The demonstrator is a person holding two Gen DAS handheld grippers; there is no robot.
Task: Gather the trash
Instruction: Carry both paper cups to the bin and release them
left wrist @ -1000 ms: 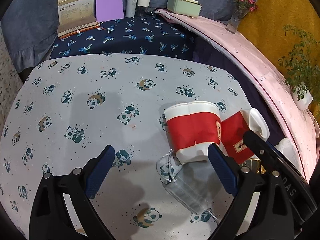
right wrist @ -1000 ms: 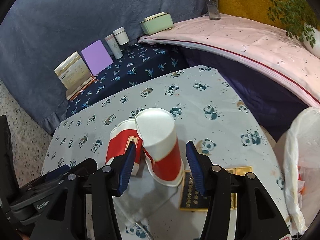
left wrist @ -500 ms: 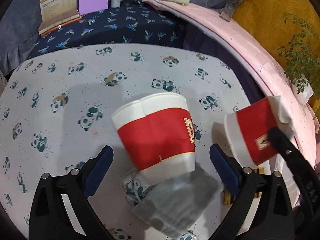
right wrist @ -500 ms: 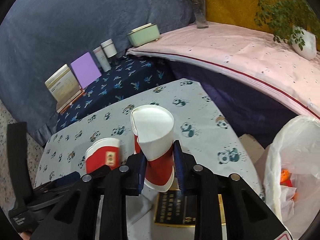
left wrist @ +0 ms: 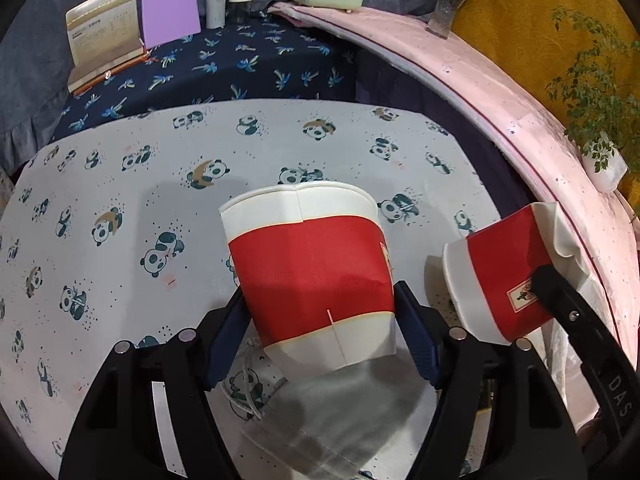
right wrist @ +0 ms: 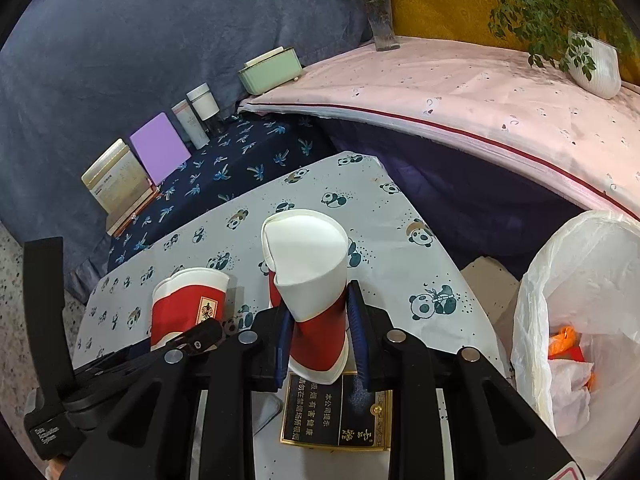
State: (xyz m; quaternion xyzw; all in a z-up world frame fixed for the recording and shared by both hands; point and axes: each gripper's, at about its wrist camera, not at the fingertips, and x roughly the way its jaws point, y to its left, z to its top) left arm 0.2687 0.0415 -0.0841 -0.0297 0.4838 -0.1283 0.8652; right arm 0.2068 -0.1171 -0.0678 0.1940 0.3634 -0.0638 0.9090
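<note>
A: Red-and-white paper, two cups. What changed over the last second?

B: My left gripper (left wrist: 320, 332) stood wide beside the first cup (left wrist: 308, 276) a second ago; its jaws have just been closing, and the blue pads now sit at both sides of the cup's lower band. Whether they press, I cannot tell. My right gripper (right wrist: 320, 340) had the second cup (right wrist: 310, 280) loosely between wide jaws; now it is clamped on the base and the cup is up off the cloth (right wrist: 312, 184).

A: Condition of the cups?

B: First cup: tipped toward the camera, rim dented to a notch, vertical seam showing, a small cream label at its right edge, unreadable. It lies over a grey mask (left wrist: 344, 420) with white ear loops. Second cup: rim crushed flat and folded over, same cream label seen from the left camera.

A: Location?

B: Both over the panda cloth, near its right end. A white bag (right wrist: 576, 320) stands open just past that end, orange scraps inside.

A: Any writing?

B: A black-and-gold box (right wrist: 320, 420) lies under the right jaws, printed in Chinese characters; too small for me to transcribe reliably. The other gripper's body shows "DAS".
</note>
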